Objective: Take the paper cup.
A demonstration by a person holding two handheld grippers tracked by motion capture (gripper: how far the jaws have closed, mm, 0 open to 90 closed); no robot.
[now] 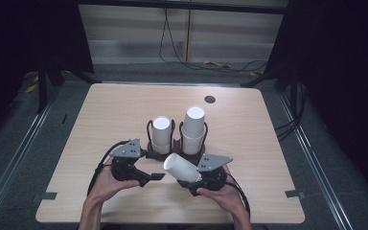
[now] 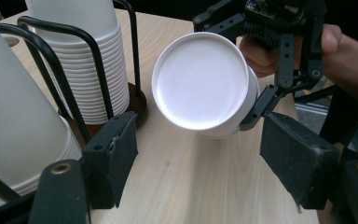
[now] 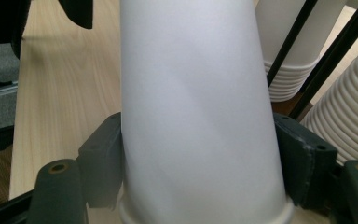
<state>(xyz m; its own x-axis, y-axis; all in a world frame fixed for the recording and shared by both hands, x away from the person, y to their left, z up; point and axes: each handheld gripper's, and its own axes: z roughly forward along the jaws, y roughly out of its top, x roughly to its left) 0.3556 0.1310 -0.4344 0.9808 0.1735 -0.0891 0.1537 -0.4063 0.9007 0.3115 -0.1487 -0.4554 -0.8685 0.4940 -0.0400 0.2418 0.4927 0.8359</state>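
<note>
- above the tabletop, the right gripper clamps a paper cup lifted free of two racked stacks.
- left gripper view: the left gripper stands partly open and empty, facing the cup's base.
- right gripper view: pads squeeze the cup wall; the handover or placing is probably still left.

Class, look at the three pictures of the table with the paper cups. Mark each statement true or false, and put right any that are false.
1. The right tool grips a white paper cup. True.
2. The left tool holds a cup. False: nothing is between its jaws.
3. Two stacks of cups stand in wire racks, the left stack and the right stack. True.
4. The held cup stands upright on the table. False: it is tilted, its closed bottom facing the left tool.
</note>
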